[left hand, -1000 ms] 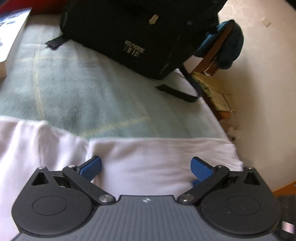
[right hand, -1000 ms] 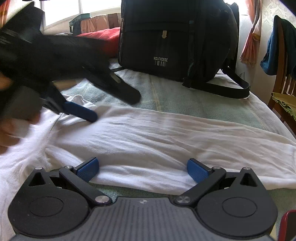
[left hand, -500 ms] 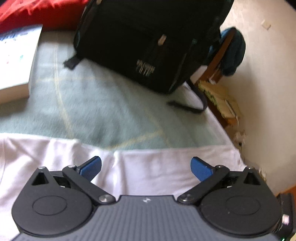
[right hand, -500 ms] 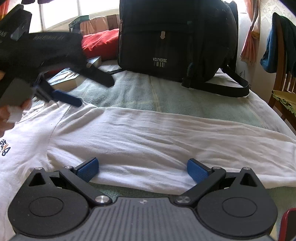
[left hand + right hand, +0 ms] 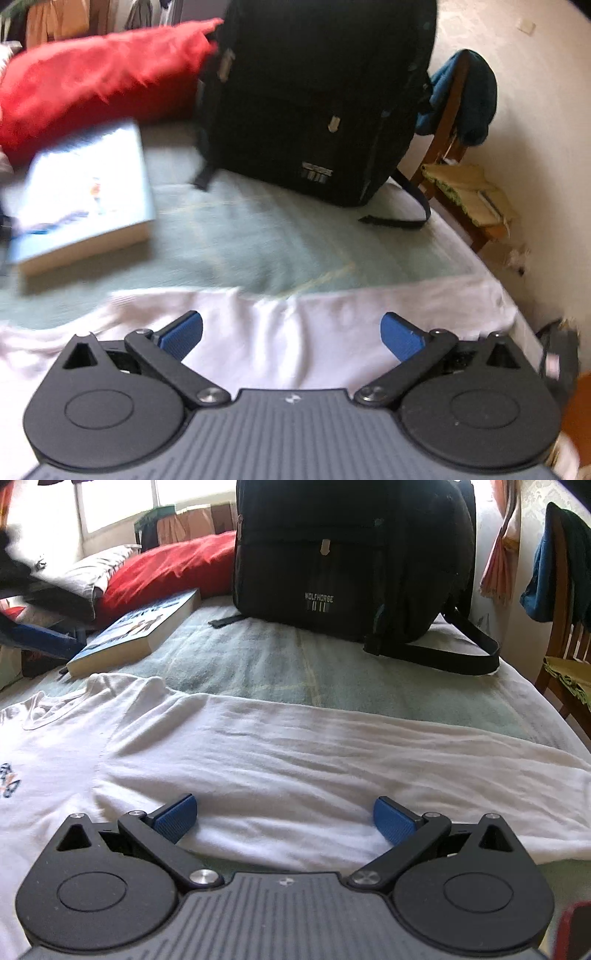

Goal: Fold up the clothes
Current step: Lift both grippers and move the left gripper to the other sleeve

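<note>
White long-sleeve shirt lies flat on green blanket, near black backpack; left gripper, right gripper both spread, empty, pre-grasp; next likely pinch sleeve's near edge.

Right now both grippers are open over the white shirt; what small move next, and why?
Probably ease the right gripper down and close on the long sleeve. Its near hem lies between the open jaws, nothing is gripped yet, and the left gripper hangs open over the shirt's far edge.
</note>
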{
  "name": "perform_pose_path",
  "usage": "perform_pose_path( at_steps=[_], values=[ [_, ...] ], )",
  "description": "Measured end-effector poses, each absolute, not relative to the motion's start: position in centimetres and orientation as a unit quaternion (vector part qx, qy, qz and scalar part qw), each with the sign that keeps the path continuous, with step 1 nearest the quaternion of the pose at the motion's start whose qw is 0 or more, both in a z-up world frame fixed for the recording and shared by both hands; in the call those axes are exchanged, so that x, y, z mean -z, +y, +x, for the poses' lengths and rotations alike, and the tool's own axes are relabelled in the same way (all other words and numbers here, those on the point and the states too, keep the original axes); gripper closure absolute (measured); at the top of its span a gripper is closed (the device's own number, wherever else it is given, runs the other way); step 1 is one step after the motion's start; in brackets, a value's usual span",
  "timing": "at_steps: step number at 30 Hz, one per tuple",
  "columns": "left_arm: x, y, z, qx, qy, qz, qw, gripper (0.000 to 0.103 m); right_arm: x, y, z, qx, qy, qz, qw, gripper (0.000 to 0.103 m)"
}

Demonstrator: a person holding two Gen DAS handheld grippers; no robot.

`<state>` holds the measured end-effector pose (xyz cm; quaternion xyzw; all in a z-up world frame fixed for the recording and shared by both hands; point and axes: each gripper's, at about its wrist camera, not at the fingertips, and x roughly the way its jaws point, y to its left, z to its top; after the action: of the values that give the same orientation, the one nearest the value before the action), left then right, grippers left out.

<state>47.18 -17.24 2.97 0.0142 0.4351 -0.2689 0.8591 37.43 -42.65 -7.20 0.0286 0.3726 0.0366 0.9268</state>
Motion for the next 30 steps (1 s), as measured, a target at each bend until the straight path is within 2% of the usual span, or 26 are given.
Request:
perform_pose_path(
  at_steps=[4,10,15,21,30],
  values=[
    [-5.9,-11.8,43.1,0.229,0.429,0.072,0.871,0.001,3.1,-40.1,34.3,-0.071,0.348,0.007,0.935,0.0],
    [-7.7,-5.4,37.2,0.184,0.43,0.139,0.873,0.001,-0.8,-35.2,31.1,-0.153,0.355,0.01,0.922,0.0],
    [-3.1,-2.0,32.6,0.179,0.448,0.15,0.863,0.001,0.9,-29.9,28.8,-0.194,0.375,-0.008,0.906,0.0],
    [3.9,-0.6,27.3,0.188,0.415,0.197,0.868,0.001,4.2,-26.1,24.9,-0.184,0.394,-0.025,0.9,0.0],
    [7.2,1.1,24.0,0.194,0.382,0.137,0.893,0.001,7.1,-23.3,21.4,-0.167,0.39,-0.055,0.904,0.0]
  ],
)
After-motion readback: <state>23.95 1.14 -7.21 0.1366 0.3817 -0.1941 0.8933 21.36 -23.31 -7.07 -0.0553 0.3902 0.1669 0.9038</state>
